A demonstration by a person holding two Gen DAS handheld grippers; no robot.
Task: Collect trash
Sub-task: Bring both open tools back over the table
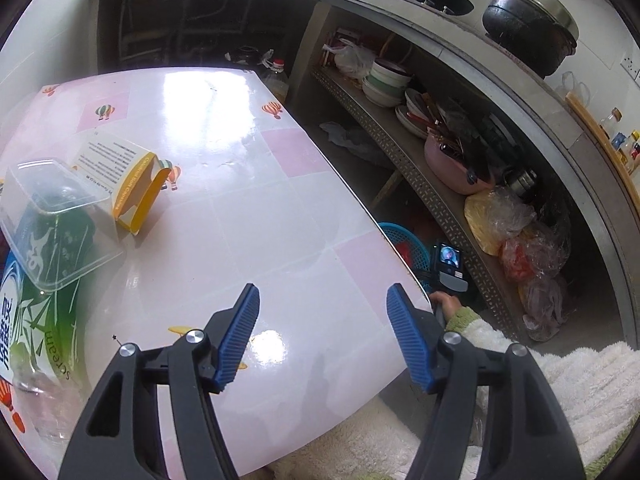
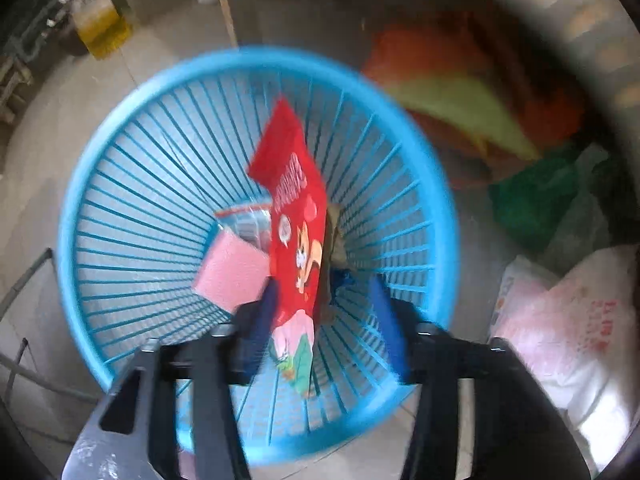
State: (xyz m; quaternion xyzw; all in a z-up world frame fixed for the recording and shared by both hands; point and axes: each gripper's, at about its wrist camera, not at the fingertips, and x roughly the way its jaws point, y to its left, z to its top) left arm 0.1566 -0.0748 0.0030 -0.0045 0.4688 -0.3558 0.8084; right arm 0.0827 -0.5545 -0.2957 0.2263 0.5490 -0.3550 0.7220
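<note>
The left claw [image 1: 322, 336] hangs over the near edge of the table [image 1: 248, 216], its blue ribbed pads [image 1: 240, 332] spread apart with nothing between them, only the glossy pink-and-white tablecloth below. Ahead of it and to its left lies a yellow-and-white carton [image 1: 120, 176] with one end open, resting on the cloth. Touching that carton, nearer the claw's left side, sits a clear plastic container [image 1: 52, 216], tilted, and under it a printed green-and-blue wrapper [image 1: 28, 320] spreads along the table's edge. To the claw's right, off the table and lower down, part of the blue basket [image 1: 394, 236] shows, with the person's other hand [image 1: 446, 304] in a fluffy sleeve [image 1: 560, 376] above it.

The right claw [image 2: 326, 316] points steeply down into the blue basket [image 2: 100, 168], which stands on the floor. Its jaws stand apart, released. A red snack packet [image 2: 296, 216] with a cartoon squirrel lies between and just beyond the pads [image 2: 386, 328], close to the left-hand one; the blur leaves unclear whether it touches that pad, but it is not clamped. Just left of the packet, a pink block [image 2: 232, 276] and a clear bag [image 2: 248, 220] lie in the basket; a brownish scrap [image 2: 334, 236] sits just to its right. Beyond the basket's rim, to the claw's right, plastic sacks [image 2: 568, 320] crowd the floor.
</note>
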